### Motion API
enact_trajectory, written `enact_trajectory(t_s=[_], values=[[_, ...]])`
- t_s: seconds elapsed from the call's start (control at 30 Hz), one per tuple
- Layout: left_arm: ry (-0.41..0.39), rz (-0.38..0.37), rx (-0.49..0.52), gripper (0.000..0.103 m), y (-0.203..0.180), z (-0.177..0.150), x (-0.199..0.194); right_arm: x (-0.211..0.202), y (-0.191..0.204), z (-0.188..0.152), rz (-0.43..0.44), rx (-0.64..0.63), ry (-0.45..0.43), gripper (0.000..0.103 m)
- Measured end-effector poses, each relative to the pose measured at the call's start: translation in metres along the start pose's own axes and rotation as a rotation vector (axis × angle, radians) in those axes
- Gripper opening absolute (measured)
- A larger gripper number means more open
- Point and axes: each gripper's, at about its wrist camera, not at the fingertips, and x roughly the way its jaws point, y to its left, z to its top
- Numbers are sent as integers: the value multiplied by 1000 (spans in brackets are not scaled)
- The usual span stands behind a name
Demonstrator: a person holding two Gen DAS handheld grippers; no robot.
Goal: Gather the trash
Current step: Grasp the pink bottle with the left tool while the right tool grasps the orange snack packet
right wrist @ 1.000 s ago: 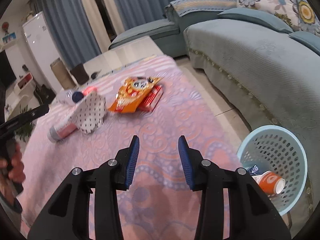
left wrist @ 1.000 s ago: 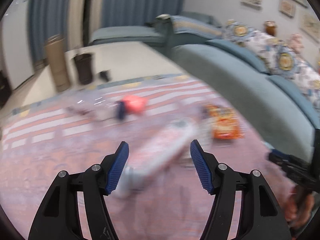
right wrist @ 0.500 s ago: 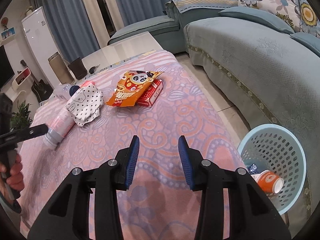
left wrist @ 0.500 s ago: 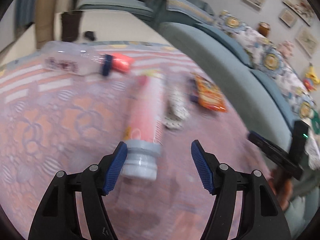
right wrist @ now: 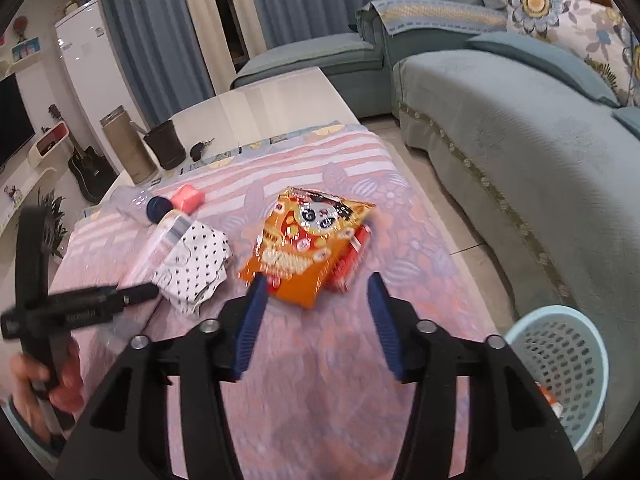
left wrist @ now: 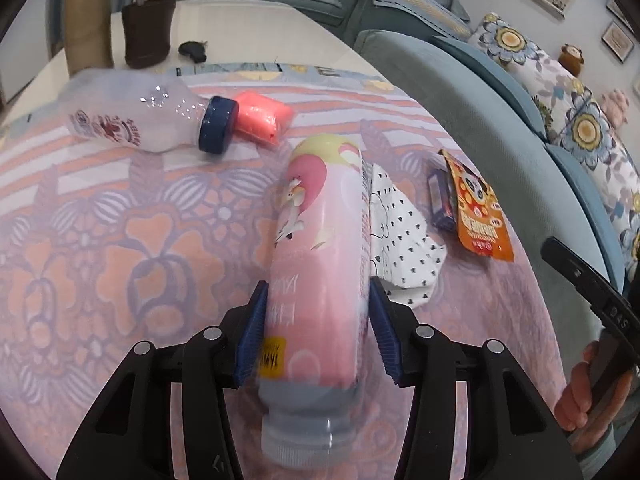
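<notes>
Patterned desk cloth (left wrist: 120,248) carries the pink bottle (left wrist: 316,264), long axis toward 12 o'clock, squeezed between left gripper (left wrist: 316,328) fingers; right gripper (right wrist: 316,320) gapes.

Left wrist view looked down closely along its fingers at the pink bottle (left wrist: 316,264); right wrist view sat higher, farther back. Both shared the patterned tablecloth (left wrist: 120,240) (right wrist: 360,184).

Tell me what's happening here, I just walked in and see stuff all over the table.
A person is clearing trash with a hand-held tool in each hand. The left tool has its fingers on either side of a pink bottle lying on the patterned tablecloth. The right tool hangs open near an orange snack bag. A blue basket waits beside the table.
</notes>
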Motion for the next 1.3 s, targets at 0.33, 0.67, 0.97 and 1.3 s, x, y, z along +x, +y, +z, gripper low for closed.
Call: enact_trajectory(t_s=[0.33, 0.67, 0.97, 1.3], values=[[-137, 58, 1, 46, -7, -10, 2, 64, -8, 28, -64, 51, 52, 70], [-201, 46, 15, 46, -8, -15, -12, 94, -2, 44, -68, -33, 63, 52], [-231, 15, -45, 46, 3, -15, -18, 65, 30, 31, -37, -165, -11, 4], [-281, 7, -71, 46, 0, -29, -41, 0, 34, -14, 54, -149, 51, 3]])
